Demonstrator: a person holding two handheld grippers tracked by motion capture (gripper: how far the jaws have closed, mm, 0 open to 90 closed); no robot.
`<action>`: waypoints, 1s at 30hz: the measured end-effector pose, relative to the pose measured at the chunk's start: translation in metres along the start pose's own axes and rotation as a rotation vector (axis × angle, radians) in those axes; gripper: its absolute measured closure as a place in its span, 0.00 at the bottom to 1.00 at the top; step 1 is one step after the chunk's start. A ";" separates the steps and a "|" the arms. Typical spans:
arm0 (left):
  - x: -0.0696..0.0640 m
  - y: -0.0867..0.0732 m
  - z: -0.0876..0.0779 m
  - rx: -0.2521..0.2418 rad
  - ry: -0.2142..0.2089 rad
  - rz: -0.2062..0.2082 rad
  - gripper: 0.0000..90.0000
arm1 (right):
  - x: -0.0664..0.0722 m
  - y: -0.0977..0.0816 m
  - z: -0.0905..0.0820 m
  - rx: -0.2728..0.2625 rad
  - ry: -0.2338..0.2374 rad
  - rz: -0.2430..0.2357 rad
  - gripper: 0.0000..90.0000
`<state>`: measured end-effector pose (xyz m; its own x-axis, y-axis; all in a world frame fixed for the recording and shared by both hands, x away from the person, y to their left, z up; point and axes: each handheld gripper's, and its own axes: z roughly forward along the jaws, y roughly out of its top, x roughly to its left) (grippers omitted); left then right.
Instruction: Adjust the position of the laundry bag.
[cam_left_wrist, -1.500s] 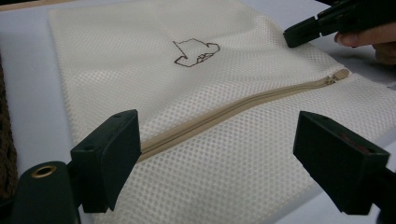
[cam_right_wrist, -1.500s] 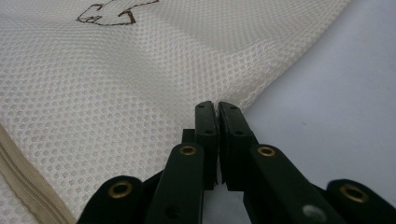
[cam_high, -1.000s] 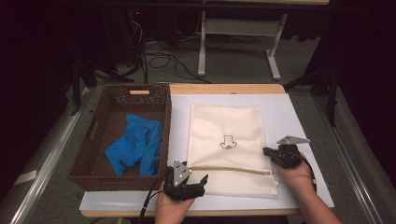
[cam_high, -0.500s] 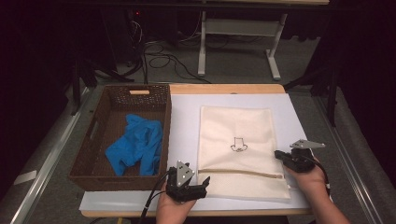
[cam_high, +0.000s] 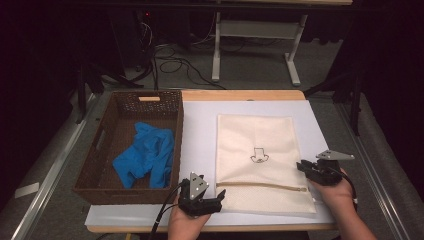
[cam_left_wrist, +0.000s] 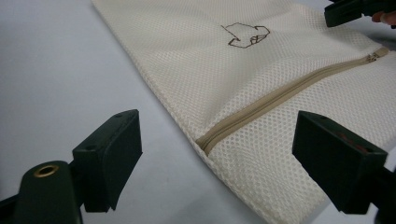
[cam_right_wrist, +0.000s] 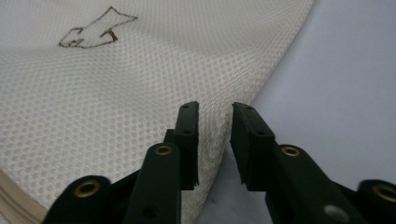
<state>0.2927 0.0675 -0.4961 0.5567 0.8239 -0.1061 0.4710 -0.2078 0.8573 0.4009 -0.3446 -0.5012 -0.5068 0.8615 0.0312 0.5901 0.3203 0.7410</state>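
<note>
Mesh of the cream laundry bag lies flat, tan zipper seemingly closed. Left gripper rests wide apart at its corner. Right gripper, jaws just parting, straddles the bag's edge with nothing clamped.

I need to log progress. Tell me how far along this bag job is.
Done: the bag lies flat on the mat. In hand: the left gripper, open, frames the zipper at its end; the right gripper has just been opening its jaws at the bag's right edge, mesh between them, not pinched. Left: the zipper looks shut, and the blue cloth lies in the basket.
</note>
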 end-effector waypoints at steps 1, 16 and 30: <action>0.000 0.000 0.000 -0.003 -0.004 -0.005 0.18 | 0.000 0.000 0.000 0.000 0.000 0.000 0.77; 0.001 0.008 -0.004 0.031 -0.028 0.063 0.19 | 0.026 -0.020 -0.056 -0.105 -0.018 0.025 0.74; 0.000 0.004 -0.002 -0.020 -0.043 0.043 0.20 | 0.034 -0.042 -0.062 -0.033 0.016 -0.007 0.82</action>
<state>0.2935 0.0676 -0.4920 0.6051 0.7911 -0.0897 0.4324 -0.2319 0.8713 0.3201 -0.3534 -0.4902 -0.5212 0.8526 0.0366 0.5658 0.3131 0.7628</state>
